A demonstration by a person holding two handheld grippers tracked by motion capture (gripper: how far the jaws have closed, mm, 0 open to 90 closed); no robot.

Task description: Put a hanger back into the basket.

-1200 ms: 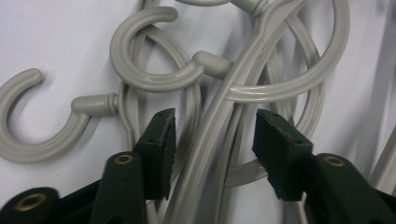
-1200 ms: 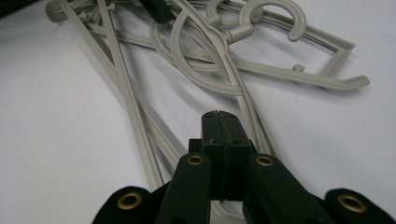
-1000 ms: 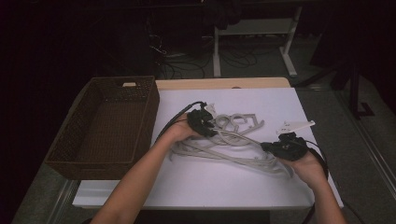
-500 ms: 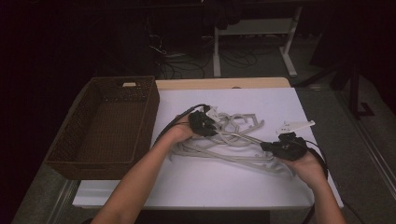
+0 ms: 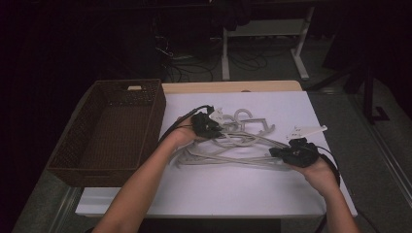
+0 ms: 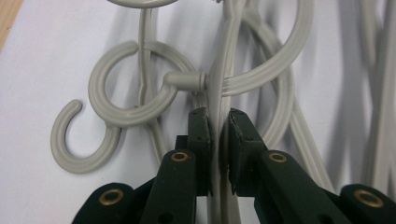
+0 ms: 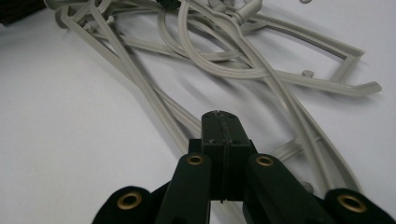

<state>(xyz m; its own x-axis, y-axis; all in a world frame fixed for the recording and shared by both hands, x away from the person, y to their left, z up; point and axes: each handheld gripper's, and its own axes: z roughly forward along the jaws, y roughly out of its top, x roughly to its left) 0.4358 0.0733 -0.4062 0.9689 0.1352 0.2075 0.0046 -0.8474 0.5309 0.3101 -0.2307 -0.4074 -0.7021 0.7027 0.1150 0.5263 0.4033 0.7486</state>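
Lying tangled between the two claws, grey plastic hangers (image 5: 233, 143) with round hooks sprawl across the desk (image 5: 243, 194), which wears a smooth white sheet. The left claw (image 6: 218, 122) pinches one thin hanger bar. The right claw (image 7: 221, 122) is pressed fully together, holding nothing. Left of the left claw sits a brown woven basket (image 5: 65, 162); the room beyond is dark.

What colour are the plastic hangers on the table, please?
Light grey hangers, clearest in the left gripper view.
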